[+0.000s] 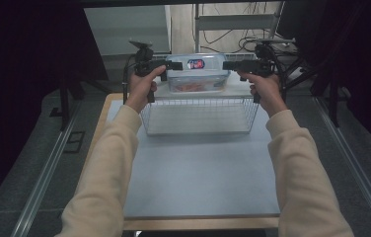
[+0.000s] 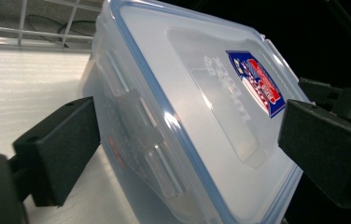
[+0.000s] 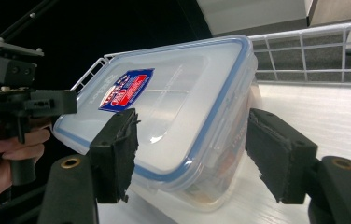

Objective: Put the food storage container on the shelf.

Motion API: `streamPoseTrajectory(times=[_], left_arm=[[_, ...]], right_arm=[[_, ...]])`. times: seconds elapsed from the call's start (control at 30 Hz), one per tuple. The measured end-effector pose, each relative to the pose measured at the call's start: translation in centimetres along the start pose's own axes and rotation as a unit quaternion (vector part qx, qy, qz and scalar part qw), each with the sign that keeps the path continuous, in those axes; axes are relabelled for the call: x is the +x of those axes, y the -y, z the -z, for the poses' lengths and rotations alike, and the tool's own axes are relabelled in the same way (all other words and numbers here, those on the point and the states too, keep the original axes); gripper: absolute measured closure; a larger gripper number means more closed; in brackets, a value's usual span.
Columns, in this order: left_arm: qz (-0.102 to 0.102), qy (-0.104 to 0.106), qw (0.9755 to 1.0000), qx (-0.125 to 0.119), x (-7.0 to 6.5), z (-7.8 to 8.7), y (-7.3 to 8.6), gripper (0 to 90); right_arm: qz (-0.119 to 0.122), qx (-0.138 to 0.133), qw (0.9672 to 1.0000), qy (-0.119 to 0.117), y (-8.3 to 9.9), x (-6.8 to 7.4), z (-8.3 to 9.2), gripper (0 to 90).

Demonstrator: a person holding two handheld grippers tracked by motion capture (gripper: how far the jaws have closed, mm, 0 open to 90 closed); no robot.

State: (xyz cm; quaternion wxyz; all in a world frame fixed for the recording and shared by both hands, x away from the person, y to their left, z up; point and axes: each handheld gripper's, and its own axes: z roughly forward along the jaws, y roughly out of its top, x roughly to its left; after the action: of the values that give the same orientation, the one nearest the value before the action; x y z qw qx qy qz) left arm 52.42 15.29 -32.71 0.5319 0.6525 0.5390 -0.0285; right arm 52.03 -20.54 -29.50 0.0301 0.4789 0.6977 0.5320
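We've got both grippers, left (image 1: 179, 65) and right (image 1: 225, 65), let go, jaws loose around the box (image 1: 197, 74) ends at 12 o'clock. It looks stiff but slick, so grab under the lid rim.

The container (image 3: 178, 116) is translucent glossy plastic, its lid carrying a shiny printed sticker (image 3: 127, 89); beneath the container, thin white-coated metal wire forms the basket (image 1: 198, 116), and the table (image 1: 203, 173) looks smooth and matt
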Motion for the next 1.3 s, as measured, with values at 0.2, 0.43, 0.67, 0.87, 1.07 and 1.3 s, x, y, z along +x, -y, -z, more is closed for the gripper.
streamPoseTrajectory(times=[0.2, 0.43, 0.67, 0.87, 1.07, 1.3], left_arm=[[-0.008, -0.008, 0.9999, -0.005, -0.2, 1.1, 0.1, 4.7], [-0.047, -0.002, 0.9986, -0.025, -1.7, 3.5, 1.4, 5.8], [-0.111, 0.008, 0.9936, -0.019, -4.1, 5.1, 4.6, 6.6], [-0.132, 0.019, 0.9908, -0.022, -4.9, 5.9, 7.4, 7.4], [-0.159, 0.021, 0.9867, -0.027, -5.1, 7.2, 12.6, 9.2], [-0.168, 0.026, 0.9853, -0.019, -4.0, 8.4, 17.5, 10.8]], right_arm=[[-0.003, -0.004, 1.0000, -0.007, 0.2, -0.5, 0.8, 33.4], [0.022, -0.021, 0.9995, -0.013, 1.1, -0.5, 2.5, 31.3], [0.064, -0.019, 0.9974, -0.029, 3.0, 0.1, 4.6, 30.1], [0.102, -0.012, 0.9942, -0.032, 5.1, 0.8, 5.8, 29.2], [0.131, 0.008, 0.9905, -0.041, 9.6, 1.2, 6.2, 26.9], [0.132, 0.030, 0.9899, -0.043, 13.9, 0.8, 6.8, 25.6]])
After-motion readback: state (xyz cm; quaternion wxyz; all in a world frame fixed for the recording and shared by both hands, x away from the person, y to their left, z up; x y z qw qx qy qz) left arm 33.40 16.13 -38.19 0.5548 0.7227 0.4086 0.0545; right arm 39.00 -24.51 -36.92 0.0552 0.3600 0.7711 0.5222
